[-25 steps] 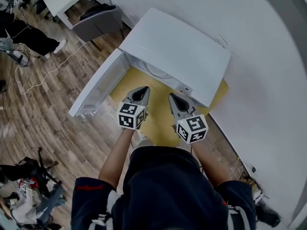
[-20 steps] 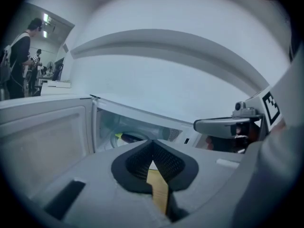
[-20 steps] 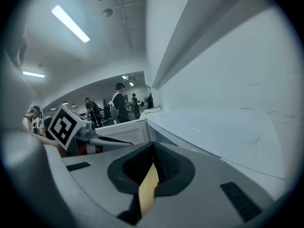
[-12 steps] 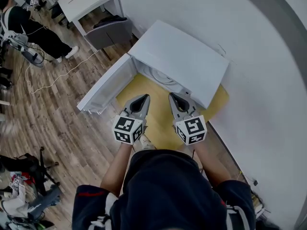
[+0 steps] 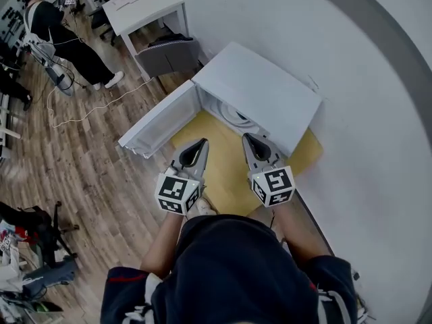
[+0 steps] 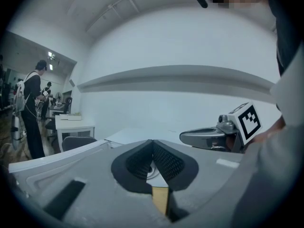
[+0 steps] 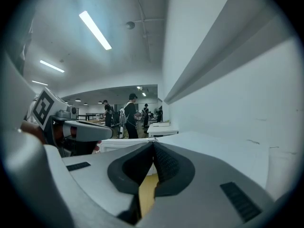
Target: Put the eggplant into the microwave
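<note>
Your left claw [image 5: 202, 142] and right claw [image 5: 247, 138] both have their jaws pressed together with nothing between them. You hold them side by side over the yellow mat [image 5: 219, 181] that lies on the wooden floor [image 5: 88, 167]. Ahead of them the white microwave [image 5: 263, 86] sits on that mat against the wall [image 5: 378, 113], its door [image 5: 158, 123] swung wide to your left. Where the eggplant lies, you cannot tell from these views.

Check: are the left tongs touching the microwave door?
Apart. The head view shows a strip of yellow mat between the shut left tongs and the open door.
</note>
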The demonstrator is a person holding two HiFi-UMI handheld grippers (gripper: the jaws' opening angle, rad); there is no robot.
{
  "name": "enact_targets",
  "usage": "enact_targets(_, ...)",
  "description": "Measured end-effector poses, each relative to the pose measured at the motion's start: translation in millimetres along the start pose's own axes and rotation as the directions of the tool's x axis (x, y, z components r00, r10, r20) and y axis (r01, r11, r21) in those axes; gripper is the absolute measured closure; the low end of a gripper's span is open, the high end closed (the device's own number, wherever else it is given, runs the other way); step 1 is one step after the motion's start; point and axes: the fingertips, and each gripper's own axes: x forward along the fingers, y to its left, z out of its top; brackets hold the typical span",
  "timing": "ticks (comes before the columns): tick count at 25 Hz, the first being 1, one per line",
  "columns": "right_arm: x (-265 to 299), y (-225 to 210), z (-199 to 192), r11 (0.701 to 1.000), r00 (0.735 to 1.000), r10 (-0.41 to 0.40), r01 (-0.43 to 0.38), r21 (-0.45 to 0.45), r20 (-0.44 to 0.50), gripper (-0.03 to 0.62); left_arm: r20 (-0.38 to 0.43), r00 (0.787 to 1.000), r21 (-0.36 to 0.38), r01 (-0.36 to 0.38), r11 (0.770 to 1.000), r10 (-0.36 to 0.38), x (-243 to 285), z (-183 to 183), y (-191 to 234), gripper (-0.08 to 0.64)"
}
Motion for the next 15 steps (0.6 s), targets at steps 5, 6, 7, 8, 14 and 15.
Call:
enact_targets(5, -18.3, -0.2, 14.4, 1.0, 0.999, 0.002, -0.002, -0.007, 0.036, 0.58, 0.049, 0.998, 0.034, -0.044, 0.998, 0.043, -23.3, 20.2, -6.6, 0.544)
enact_targets(6, -20.9, -0.6, 17.2, 1.0, 0.999, 0.003, -0.003, -0.006, 0.043, 0.58, 0.057, 0.997, 0.043, -0.052, 0.998, 0.05, -26.9, 24.3, -7.5, 0.543)
enact_targets(7, -23.1, -0.7, 19.4, 1.0, 0.999, 0.004, -0.003, -0.005, 0.05, 0.58, 0.065, 0.996, 0.054, -0.061, 0.997, 0.057, -30.2, 27.7, -8.2, 0.545)
enact_targets(8, -25.4, -0.5, 21.1, 1.0, 0.998, 0.005, -0.004, -0.004, 0.056, 0.58, 0.071, 0.995, 0.063, -0.07, 0.996, 0.065, -33.3, 30.4, -8.8, 0.545)
enact_targets(14, -38.9, 4.6, 31.5, 1.0, 0.996, 0.021, -0.022, 0.003, 0.092, 0.58, 0.107, 0.988, 0.06, -0.116, 0.991, 0.109, -47.7, 39.1, -12.6, 0.543)
enact_targets(15, -39.9, 5.9, 33.3, 1.0, 0.995, 0.023, -0.023, 0.002, 0.096, 0.58, 0.11, 0.987, 0.056, -0.124, 0.991, 0.117, -50.3, 40.0, -12.4, 0.544)
